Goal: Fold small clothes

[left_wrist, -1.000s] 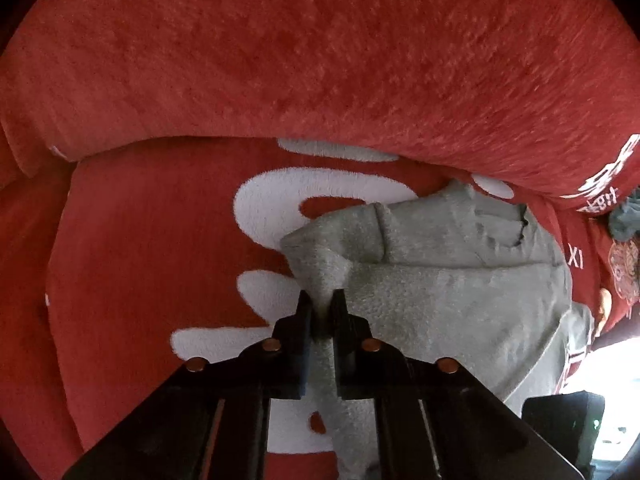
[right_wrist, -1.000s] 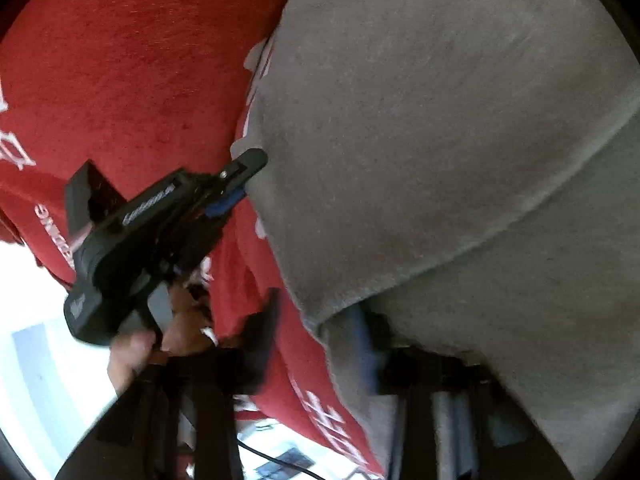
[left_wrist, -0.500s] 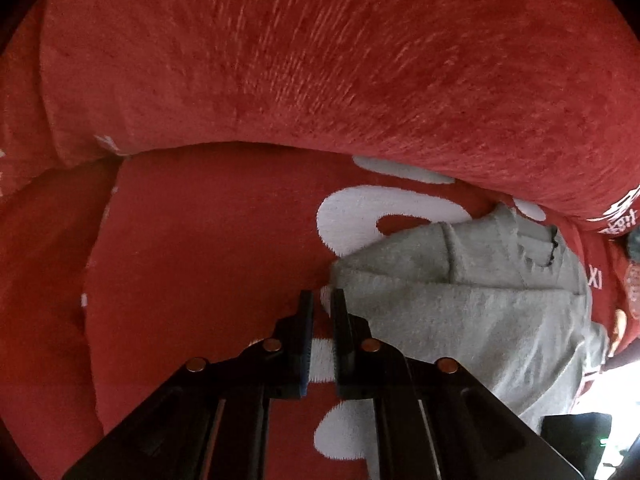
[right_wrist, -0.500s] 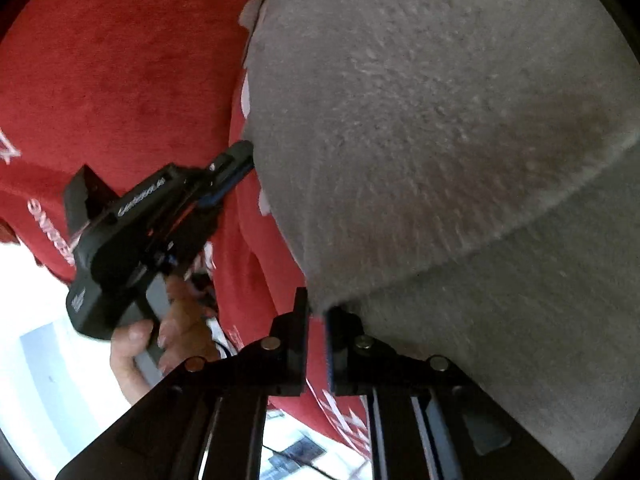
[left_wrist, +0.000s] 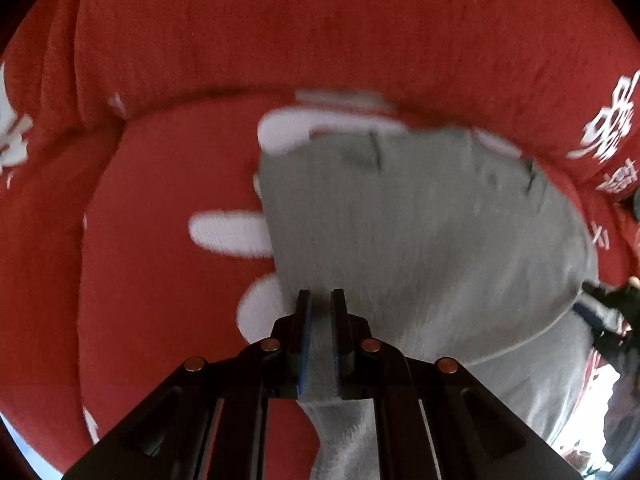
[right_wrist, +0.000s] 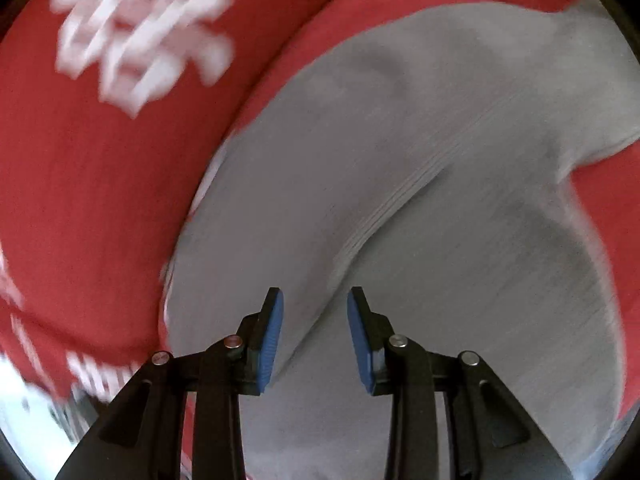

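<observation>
A small grey garment lies spread on a red blanket with white lettering. My left gripper points steeply down at the garment's near left edge and is shut on it. Grey cloth fills the narrow gap between the jaws and hangs below them. In the right wrist view the same grey garment lies flat with a folded edge running diagonally across it. My right gripper hovers over that fold with its jaws opening. The blue pads stand apart and press on nothing.
The red blanket covers a cushioned seat whose raised back fills the top of the left wrist view. Bright floor shows at the blanket's edge, bottom left in the right wrist view and bottom right in the left.
My right gripper let go of the grey cloth, opened and swung away over the garment. My left gripper shifted sideways with its edge, and the garment now lies spread wider.
</observation>
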{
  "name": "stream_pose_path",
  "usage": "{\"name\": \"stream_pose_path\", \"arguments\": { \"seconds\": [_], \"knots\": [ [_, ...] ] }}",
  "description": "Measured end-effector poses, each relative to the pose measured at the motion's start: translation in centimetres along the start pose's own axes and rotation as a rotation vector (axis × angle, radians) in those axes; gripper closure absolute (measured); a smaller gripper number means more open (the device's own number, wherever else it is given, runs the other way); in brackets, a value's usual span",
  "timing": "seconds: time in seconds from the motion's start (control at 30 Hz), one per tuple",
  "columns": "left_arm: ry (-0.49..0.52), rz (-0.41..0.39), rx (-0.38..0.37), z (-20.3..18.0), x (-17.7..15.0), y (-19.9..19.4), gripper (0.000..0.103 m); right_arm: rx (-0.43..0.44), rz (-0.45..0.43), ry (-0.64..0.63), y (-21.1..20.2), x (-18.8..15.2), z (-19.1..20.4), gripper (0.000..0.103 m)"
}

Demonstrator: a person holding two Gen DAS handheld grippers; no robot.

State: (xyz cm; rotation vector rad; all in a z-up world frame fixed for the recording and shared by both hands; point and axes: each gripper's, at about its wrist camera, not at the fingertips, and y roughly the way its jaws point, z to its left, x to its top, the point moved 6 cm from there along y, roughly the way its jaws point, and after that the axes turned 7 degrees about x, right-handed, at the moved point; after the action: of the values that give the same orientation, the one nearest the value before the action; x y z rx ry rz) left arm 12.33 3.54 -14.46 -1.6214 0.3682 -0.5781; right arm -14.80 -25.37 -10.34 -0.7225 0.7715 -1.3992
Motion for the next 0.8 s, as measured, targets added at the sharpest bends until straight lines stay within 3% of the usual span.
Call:
{"name": "stream_pose_path", "arguments": {
  "seconds": [0.1,0.13,0.17,0.3,0.4,0.47,0.57,0.7,0.73,0.77,0.8],
  "knots": [
    [-0.023,-0.03,0.011,0.1,-0.6,0.1,0.093,0.028,0.01,0.031,0.5,1.2,-0.8,0.069],
    [-0.021,-0.029,0.017,0.0,-0.7,0.1,0.093,0.011,0.016,0.004,0.4,1.5,-0.5,0.089],
    [-0.018,-0.029,0.024,-0.1,-0.7,0.0,0.093,0.009,0.02,-0.03,-0.1,1.9,-0.4,0.095],
    [0.008,-0.031,0.055,-0.4,-0.7,-0.1,0.093,0.021,0.019,-0.205,-1.0,2.9,2.9,0.095],
    [-0.002,-0.031,0.074,-0.4,-0.8,-0.4,0.093,-0.053,0.042,-0.291,-0.8,3.5,2.3,0.095],
    [-0.013,-0.021,0.088,-0.3,-1.0,-0.8,0.093,-0.097,0.063,-0.238,-1.1,3.8,0.1,0.094],
    [0.01,-0.023,0.114,-1.0,-1.4,-2.1,0.093,-0.075,0.055,-0.136,-2.9,4.2,-2.5,0.094],
    [0.058,-0.025,0.126,-3.0,-2.2,-3.8,0.091,-0.085,0.092,-0.13,-4.2,3.4,-4.1,0.094],
    [0.066,-0.022,0.125,-3.6,-2.4,-4.1,0.073,-0.09,0.105,-0.139,-4.9,2.9,-4.6,0.093],
    [0.073,-0.018,0.128,-4.5,-2.7,-4.6,0.032,-0.093,0.114,-0.143,-4.6,2.6,-4.7,0.093],
    [0.073,-0.021,0.133,-4.9,-2.9,-4.9,0.016,-0.094,0.122,-0.145,-5.0,2.2,-5.0,0.092]
  ]
}}
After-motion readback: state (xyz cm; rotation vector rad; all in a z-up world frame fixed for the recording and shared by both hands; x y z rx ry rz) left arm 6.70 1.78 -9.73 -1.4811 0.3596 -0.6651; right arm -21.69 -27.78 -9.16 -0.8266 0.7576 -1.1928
